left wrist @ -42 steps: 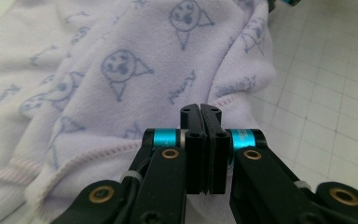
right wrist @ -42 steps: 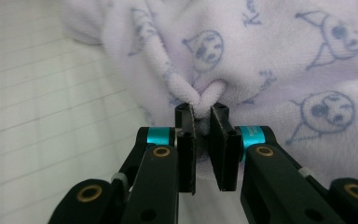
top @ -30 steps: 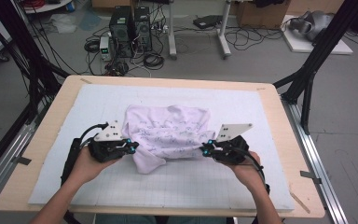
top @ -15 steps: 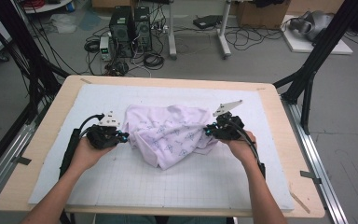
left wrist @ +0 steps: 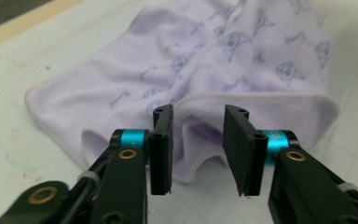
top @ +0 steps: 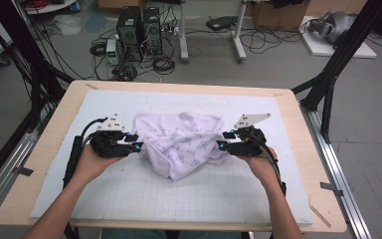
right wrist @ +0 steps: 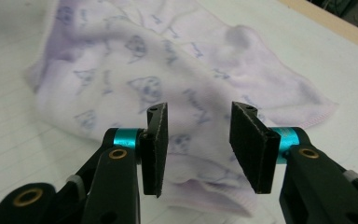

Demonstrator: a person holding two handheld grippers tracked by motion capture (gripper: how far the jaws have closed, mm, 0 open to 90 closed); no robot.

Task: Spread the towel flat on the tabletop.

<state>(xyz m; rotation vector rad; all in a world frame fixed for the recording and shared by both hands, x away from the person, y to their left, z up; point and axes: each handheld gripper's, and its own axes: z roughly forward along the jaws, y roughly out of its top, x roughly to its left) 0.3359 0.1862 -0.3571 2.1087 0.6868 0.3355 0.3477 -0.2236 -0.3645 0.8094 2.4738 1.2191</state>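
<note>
- Cloth [top: 181,144], pale lilac with a small printed pattern, lies rumpled on the white gridded mat [top: 179,199] near the middle of the table [top: 45,139] in the high view. A second ago it sat bunched between both grippers with their tips in its edges; half a second ago it was pulled toward the right and far side. Now it has dropped back into a loose heap, with one flap hanging toward the person.
- Also in the high view, the left gripper [top: 136,145] sits at the cloth's left edge and the right gripper [top: 220,145] at its right edge. Both hands are lower and wider apart than half a second ago, tips pointing inward at the fabric.
- From the left gripper view, the left gripper [left wrist: 199,140] has its jaws parted, with nothing pinched. A folded hem of the cloth [left wrist: 242,60] lies just ahead of them, and a tuck of fabric shows in the gap.
- From the right gripper view, the right gripper [right wrist: 200,140] likewise stands released, jaws apart over a hemmed edge of the cloth [right wrist: 135,60].
- My reading: the cloth has just been let go after a lift or shake, so the spreading or folding is still undone, and each gripper seems placed to take a fresh hold on a hem.
</note>
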